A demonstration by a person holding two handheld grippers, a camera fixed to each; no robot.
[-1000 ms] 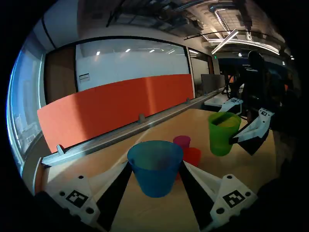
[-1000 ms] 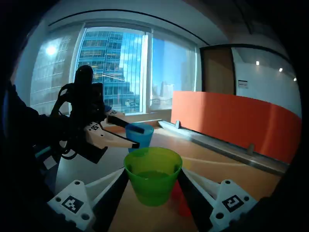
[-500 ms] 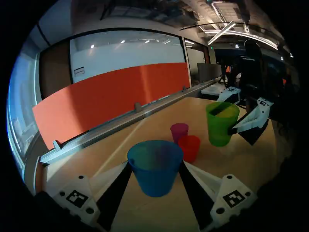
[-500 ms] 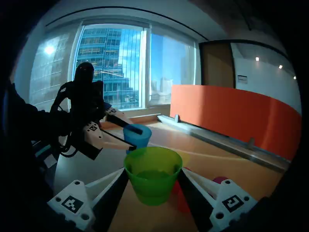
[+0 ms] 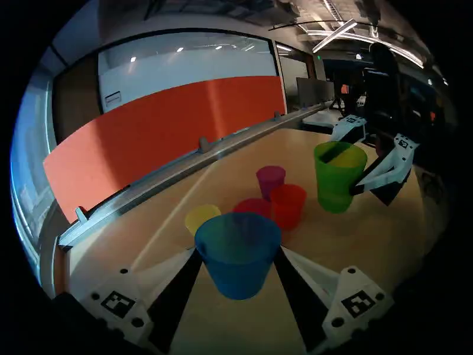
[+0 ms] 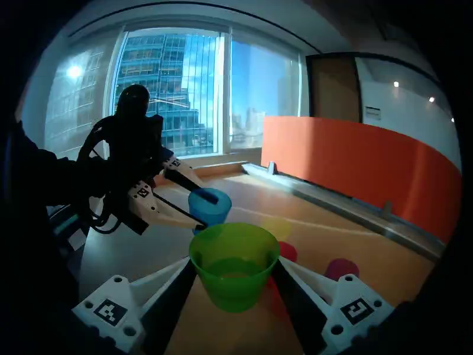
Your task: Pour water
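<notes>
My left gripper (image 5: 237, 260) is shut on a blue cup (image 5: 237, 251), held upright above the wooden table (image 5: 366, 236). The same blue cup (image 6: 209, 205) and left gripper (image 6: 198, 208) appear farther off in the right gripper view. My right gripper (image 6: 233, 278) is shut on a green cup (image 6: 234, 269) with a little water in its bottom. In the left gripper view the green cup (image 5: 336, 174) hangs at the right, the right gripper (image 5: 355, 177) on it. On the table between them stand a magenta cup (image 5: 270, 179), a red cup (image 5: 288, 204), a second red cup (image 5: 251, 207) and a yellow cup (image 5: 202, 216).
An orange divider panel (image 5: 159, 133) on a metal rail runs along the table's far edge. Large windows (image 6: 171, 100) lie behind the person holding the left gripper. A magenta cup (image 6: 341, 267) and a red cup (image 6: 287, 251) stand low beside the green cup in the right gripper view.
Both grippers have tilted down toward the table. The yellow and second red cup have come into the left gripper view. The two held cups have drawn slightly closer.
</notes>
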